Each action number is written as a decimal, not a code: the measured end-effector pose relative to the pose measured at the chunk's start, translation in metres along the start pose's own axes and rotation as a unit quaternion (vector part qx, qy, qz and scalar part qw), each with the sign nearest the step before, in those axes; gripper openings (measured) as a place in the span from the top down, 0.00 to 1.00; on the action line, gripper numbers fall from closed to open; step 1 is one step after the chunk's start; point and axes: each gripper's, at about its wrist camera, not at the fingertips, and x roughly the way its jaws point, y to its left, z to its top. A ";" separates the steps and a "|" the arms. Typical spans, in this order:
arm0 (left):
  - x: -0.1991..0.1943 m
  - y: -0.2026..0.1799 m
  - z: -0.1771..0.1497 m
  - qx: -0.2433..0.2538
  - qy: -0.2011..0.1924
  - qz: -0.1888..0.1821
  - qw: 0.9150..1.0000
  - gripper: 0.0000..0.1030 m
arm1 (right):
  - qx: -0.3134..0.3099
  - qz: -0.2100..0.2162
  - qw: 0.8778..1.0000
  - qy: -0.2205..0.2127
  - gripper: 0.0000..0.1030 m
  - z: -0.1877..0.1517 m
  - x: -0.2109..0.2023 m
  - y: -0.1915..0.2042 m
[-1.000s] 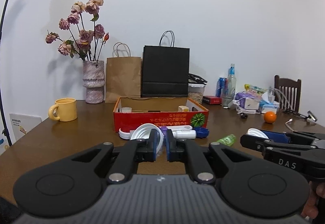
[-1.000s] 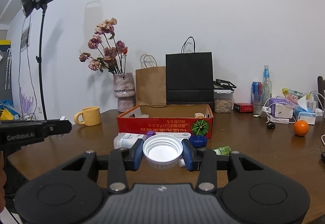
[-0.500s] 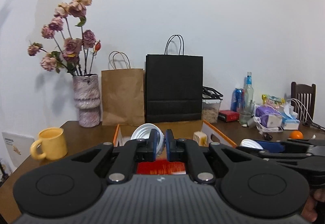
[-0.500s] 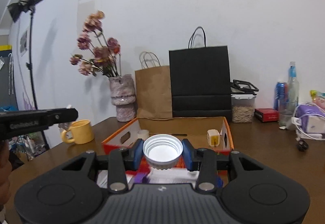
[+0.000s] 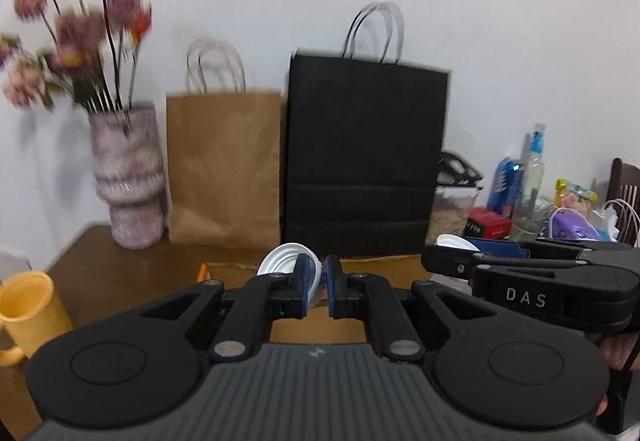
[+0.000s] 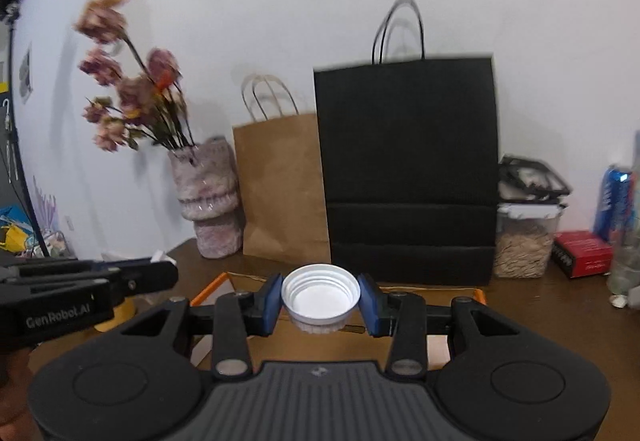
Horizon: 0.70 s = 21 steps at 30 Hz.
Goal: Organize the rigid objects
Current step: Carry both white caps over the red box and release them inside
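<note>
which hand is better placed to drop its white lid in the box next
Right, probably: the right gripper holds its white cap level, directly over the cardboard box; the left gripper pinches its lid on edge.

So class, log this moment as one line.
left gripper: shut on lid | right gripper: shut on cap | both over box

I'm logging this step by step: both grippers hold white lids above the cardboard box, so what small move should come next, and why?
Probably lower the right gripper a little and release its white lid into the cardboard box. That lid sits clamped between the jaws, open side up, with the box floor showing right beneath it. The left gripper pinches the other lid by its edge and could follow.
</note>
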 end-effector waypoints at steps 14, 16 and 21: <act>0.200 0.014 0.004 0.015 0.277 0.026 0.960 0.91 | 0.040 -0.030 0.957 0.285 0.62 0.001 0.192 -0.054; 0.216 0.017 -0.001 0.015 0.306 0.038 0.951 0.91 | 0.021 -0.037 0.949 0.312 0.62 -0.004 0.205 -0.048; 0.234 0.028 -0.007 -0.005 0.337 0.040 0.941 0.88 | 0.002 -0.037 0.942 0.333 0.53 -0.012 0.222 -0.042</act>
